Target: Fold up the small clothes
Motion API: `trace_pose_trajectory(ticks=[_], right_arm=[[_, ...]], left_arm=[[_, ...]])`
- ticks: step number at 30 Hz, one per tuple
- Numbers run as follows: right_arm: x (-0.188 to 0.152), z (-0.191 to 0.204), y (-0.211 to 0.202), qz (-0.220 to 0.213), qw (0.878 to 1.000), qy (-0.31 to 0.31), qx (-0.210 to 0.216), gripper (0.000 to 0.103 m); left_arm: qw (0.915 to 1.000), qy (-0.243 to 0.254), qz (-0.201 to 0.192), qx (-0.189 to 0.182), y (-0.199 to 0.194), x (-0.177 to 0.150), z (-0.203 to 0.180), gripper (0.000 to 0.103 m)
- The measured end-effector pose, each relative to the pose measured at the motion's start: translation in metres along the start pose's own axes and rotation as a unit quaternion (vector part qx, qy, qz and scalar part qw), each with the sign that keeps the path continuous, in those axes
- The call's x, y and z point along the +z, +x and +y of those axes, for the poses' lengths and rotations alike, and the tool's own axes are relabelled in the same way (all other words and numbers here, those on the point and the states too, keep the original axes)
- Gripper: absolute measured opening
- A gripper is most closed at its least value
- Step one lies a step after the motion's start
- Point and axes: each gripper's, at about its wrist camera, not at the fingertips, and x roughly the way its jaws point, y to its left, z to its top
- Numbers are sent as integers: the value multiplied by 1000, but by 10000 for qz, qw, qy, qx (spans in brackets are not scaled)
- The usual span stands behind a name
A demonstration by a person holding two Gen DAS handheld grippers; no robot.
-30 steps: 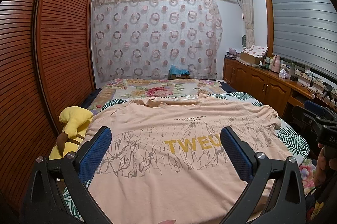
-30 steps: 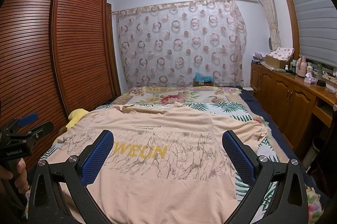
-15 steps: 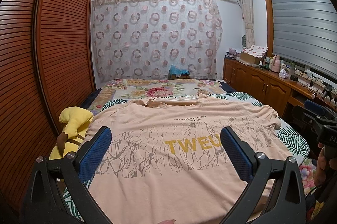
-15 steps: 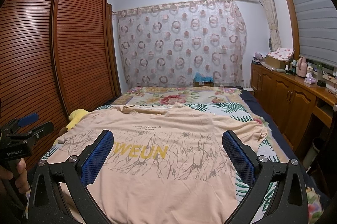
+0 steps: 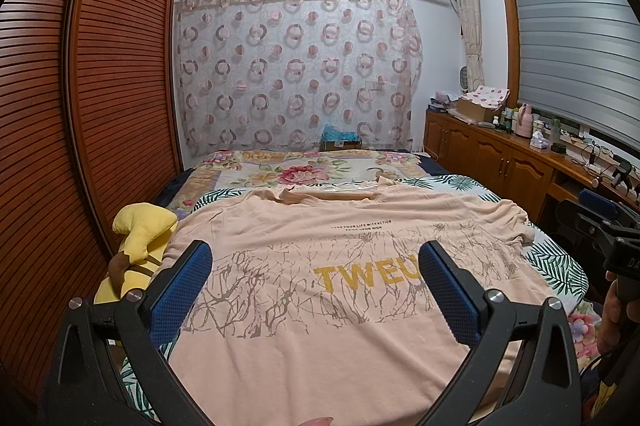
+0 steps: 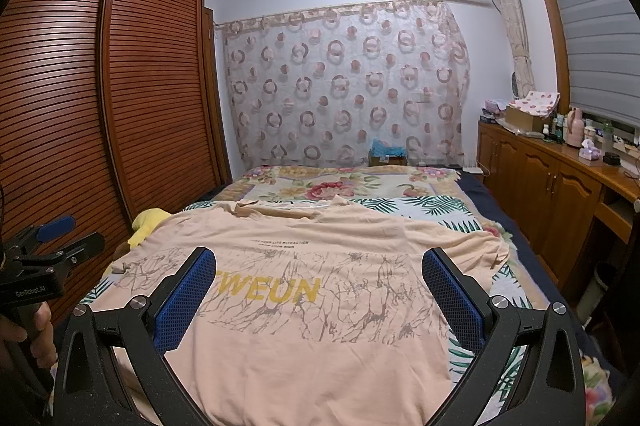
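A peach T-shirt with yellow lettering and a grey branch print lies spread flat on the bed, collar at the far end, hem nearest me. My left gripper hovers open above the shirt's lower left part, nothing between its blue-padded fingers. Open too, my right gripper hangs over the lower right part. Each gripper shows in the other's view: the right gripper at the right edge, the left gripper at the left edge, each held by a hand.
The bed carries floral and leaf-print covers. A yellow plush toy lies at its left edge beside the slatted wardrobe. A wooden sideboard with bottles runs along the right wall. A small box stands by the curtain.
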Motion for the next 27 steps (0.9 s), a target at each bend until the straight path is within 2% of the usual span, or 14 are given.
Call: trace_pose_trajectory(ticks=[7,11,21,27], right_arm=[[-1,0,0,2,10000,0,21,103],[-3,1,7,66,9999,6,97,103],[-9,2,42,393,9986,-43,344,103],[-2,-1,65,599,9965,-181,563,103]], left_arm=[[10000,-2,21,-15,0,0,0,103],[9999,-12,164,-15,8,-4,4,103],[9964,-240,792,201,41,-30,57,103],[9949,-348,901,280,45,-39,85,103]])
